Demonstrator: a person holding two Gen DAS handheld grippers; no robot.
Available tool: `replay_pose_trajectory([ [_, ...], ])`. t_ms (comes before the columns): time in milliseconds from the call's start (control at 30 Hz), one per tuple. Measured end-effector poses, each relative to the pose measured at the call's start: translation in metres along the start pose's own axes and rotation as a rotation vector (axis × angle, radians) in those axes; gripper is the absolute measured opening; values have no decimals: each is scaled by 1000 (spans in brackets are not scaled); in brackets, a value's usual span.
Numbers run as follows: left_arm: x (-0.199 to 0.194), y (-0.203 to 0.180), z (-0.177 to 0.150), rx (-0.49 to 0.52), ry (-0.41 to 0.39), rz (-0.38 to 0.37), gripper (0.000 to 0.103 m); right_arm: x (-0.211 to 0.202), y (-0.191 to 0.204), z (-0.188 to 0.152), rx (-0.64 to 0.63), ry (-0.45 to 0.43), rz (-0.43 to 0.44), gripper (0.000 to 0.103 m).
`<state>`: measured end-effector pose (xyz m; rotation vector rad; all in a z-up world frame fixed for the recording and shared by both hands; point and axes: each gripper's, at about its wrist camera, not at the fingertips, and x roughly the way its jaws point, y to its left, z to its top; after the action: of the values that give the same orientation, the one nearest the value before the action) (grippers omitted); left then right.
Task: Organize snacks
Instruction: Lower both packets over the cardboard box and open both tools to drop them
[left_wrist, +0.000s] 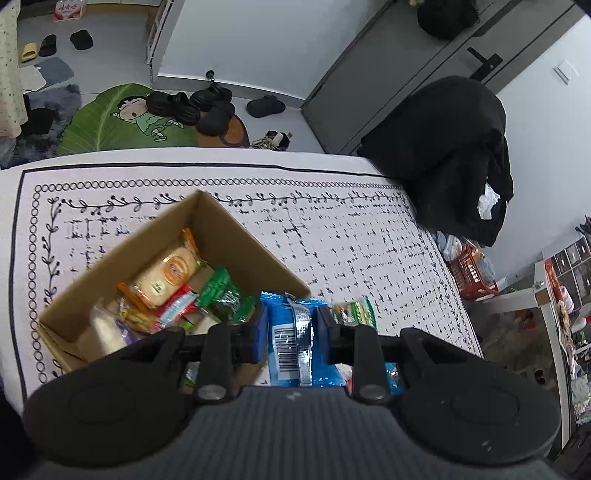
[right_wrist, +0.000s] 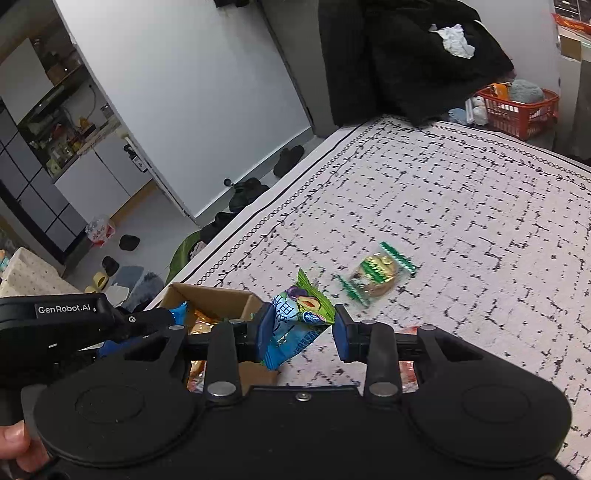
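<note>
An open cardboard box (left_wrist: 236, 236) holding several snack packets stands on the white patterned tablecloth (left_wrist: 332, 229) at the left. My left gripper (left_wrist: 291, 328) hovers at the box's right rim, shut on a blue foil packet (left_wrist: 284, 339) with its barcode facing up. My right gripper (right_wrist: 301, 330) is just right of the box (right_wrist: 214, 299), shut on a green and blue packet (right_wrist: 303, 310) with fruit pictures. A green-and-white cookie packet (right_wrist: 376, 273) lies loose on the cloth ahead of it, the same cookie packet (left_wrist: 354, 310) showing beyond the left fingers. The left gripper's body (right_wrist: 74, 321) shows at the left.
A red packet (right_wrist: 408, 369) lies under the right gripper's body. A black coat (left_wrist: 443, 147) hangs off the table's far right corner, with a red basket (left_wrist: 472, 273) on the floor beside it. Shoes (left_wrist: 207, 107) and a leaf mat lie beyond the far edge.
</note>
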<state>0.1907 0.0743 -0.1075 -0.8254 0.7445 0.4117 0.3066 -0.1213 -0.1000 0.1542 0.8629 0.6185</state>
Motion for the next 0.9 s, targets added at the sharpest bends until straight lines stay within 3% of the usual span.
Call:
replay_pose_trajectory([
  [600, -4, 32, 36, 6, 15, -8, 27, 18, 48, 3, 8, -3, 6, 34],
  [900, 15, 43, 54, -5, 45, -9, 27, 38, 64, 5, 1, 22, 4, 34],
])
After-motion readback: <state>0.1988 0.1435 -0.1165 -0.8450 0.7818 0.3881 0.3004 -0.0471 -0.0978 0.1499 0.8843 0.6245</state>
